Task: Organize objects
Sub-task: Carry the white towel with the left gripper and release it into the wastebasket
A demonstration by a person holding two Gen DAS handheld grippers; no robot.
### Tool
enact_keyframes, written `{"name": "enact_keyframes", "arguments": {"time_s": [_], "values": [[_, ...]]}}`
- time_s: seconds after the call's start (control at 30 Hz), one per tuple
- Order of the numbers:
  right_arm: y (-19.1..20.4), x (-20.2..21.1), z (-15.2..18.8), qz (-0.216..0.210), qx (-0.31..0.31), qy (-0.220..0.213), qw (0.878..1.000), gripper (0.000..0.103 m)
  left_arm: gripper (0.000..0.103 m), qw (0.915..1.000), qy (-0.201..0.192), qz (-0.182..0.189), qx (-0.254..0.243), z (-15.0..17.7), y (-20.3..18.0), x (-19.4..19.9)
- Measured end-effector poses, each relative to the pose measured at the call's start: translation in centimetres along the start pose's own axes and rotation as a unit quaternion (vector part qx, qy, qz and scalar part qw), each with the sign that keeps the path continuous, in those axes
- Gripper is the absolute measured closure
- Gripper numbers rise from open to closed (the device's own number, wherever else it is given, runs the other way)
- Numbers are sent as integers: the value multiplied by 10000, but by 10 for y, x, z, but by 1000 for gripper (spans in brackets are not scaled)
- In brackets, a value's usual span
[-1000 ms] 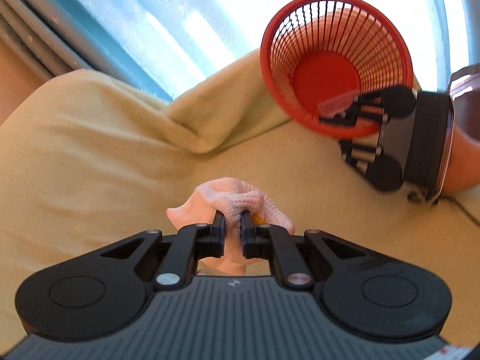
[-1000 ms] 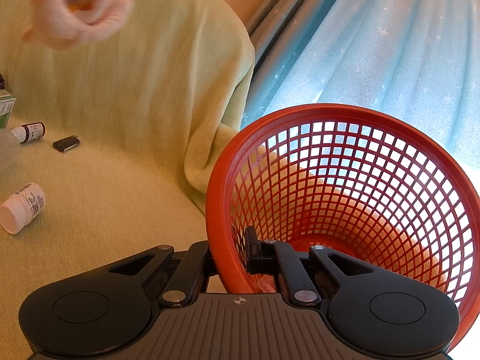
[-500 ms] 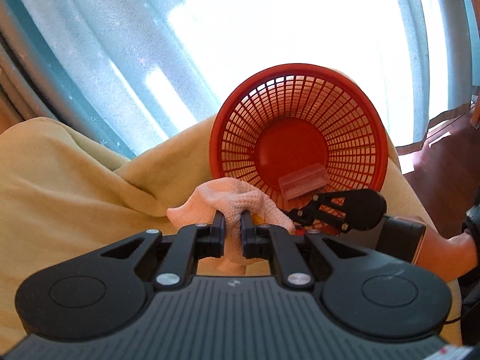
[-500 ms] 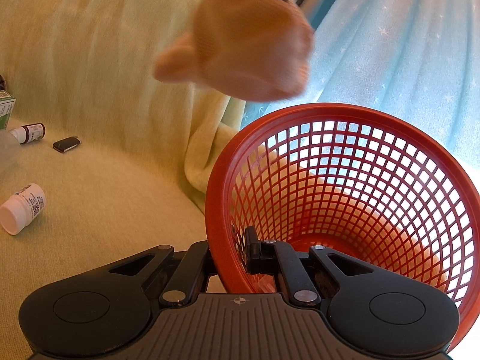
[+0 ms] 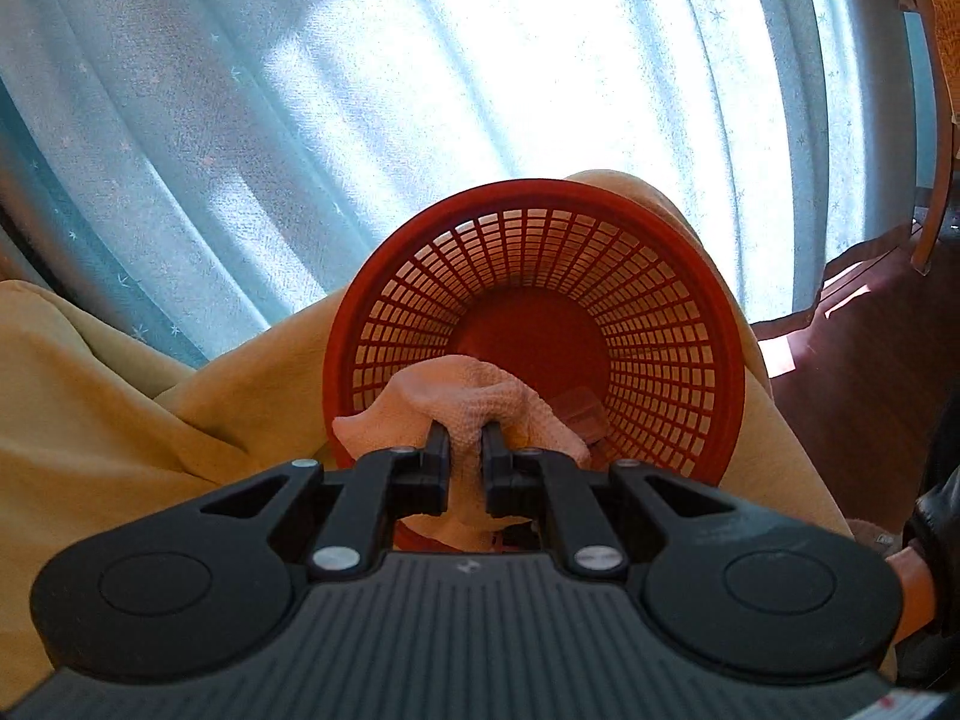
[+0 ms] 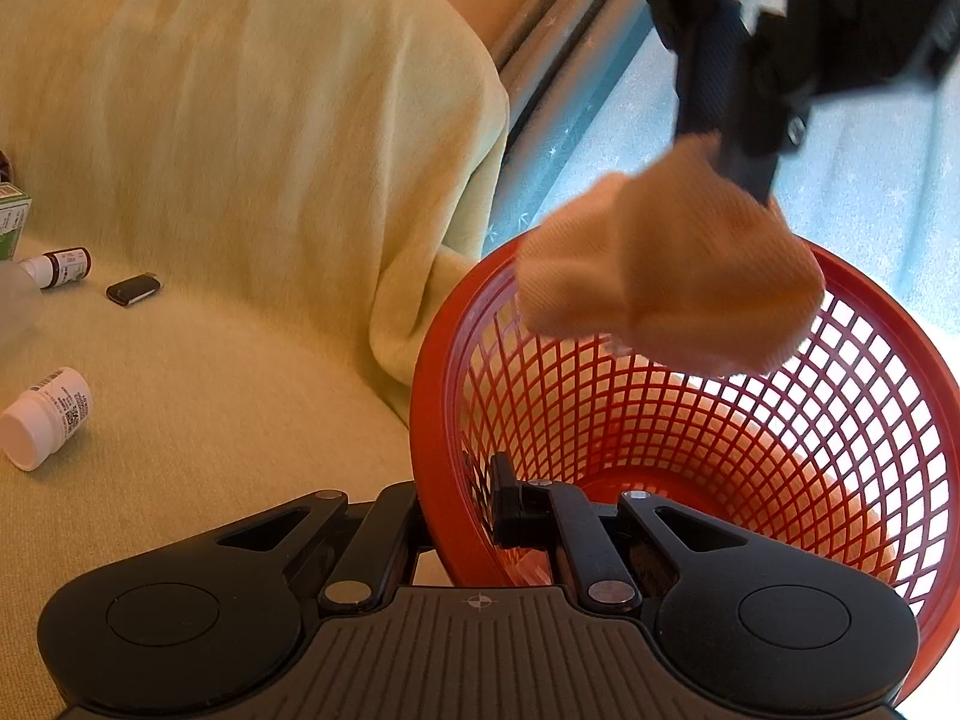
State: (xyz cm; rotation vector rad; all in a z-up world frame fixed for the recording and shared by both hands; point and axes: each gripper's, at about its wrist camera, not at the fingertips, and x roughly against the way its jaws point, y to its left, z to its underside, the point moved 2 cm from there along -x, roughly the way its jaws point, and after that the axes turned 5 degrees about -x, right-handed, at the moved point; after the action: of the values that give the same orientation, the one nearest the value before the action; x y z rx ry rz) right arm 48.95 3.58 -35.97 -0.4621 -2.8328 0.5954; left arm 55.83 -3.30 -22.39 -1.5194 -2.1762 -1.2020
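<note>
Clamped between the jaws of the left gripper (image 5: 466,444) was a bunched pink cloth (image 5: 474,399), held in the air over the near rim of the red basket (image 5: 678,360). From the right wrist view the cloth (image 6: 666,276) was seen hanging above the basket's far-left rim, blurred, with the left gripper reaching down to it from the upper right. The right gripper (image 6: 462,510) was pressed together on the basket's near wall (image 6: 438,420) — one finger outside, one inside the mesh — and the basket was held tilted with its mouth towards the cloth.

A small clear plastic piece (image 5: 579,411) lay inside the basket, partly hidden behind the cloth. On the yellow-green blanket (image 6: 210,420) to the left, well apart from the basket, were scattered a white pill bottle (image 6: 45,417) lying on its side, a small dark flat object (image 6: 133,289), a little brown bottle (image 6: 60,267) and, at the very edge of the view, a green-and-white box (image 6: 12,219). A raised fold of the blanket (image 6: 432,276) stood just beside the basket's left rim.

Beyond the basket a pale blue curtain (image 5: 300,120) was lit from behind. The basket's mouth was open and mostly unfilled under the cloth — only the cloth itself stood over it.
</note>
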Motion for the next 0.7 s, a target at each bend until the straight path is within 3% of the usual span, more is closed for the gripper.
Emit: {"name": "enact_keyframes", "arguments": {"time_s": [0.07, 0.13, 0.17, 0.2, 0.43, 0.7], "values": [[0, 0, 0, -1, 3, 1, 10000, 101, 92, 10000, -48, 26, 31, -5, -1, -8], [0, 0, 0, -2, -1, 1, 10000, 101, 80, 9999, -86, 53, 52, -11, -2, -17], [0, 0, 0, -3, -5, 1, 10000, 101, 65, 9999, -96, 10, 64, -13, -3, -20], [0, 0, 0, -16, -6, 4, 10000, 101, 61, 9999, -130, 21, 70, -15, -3, -22], [2, 1, -1, -4, -39, 23, 10000, 101, 61, 9995, -152, -139, 238, -5, 7, -7], [1, 3, -1, -5, -50, 20, 10000, 101, 62, 9947, 361, -683, 679, 59, 44, 25]]}}
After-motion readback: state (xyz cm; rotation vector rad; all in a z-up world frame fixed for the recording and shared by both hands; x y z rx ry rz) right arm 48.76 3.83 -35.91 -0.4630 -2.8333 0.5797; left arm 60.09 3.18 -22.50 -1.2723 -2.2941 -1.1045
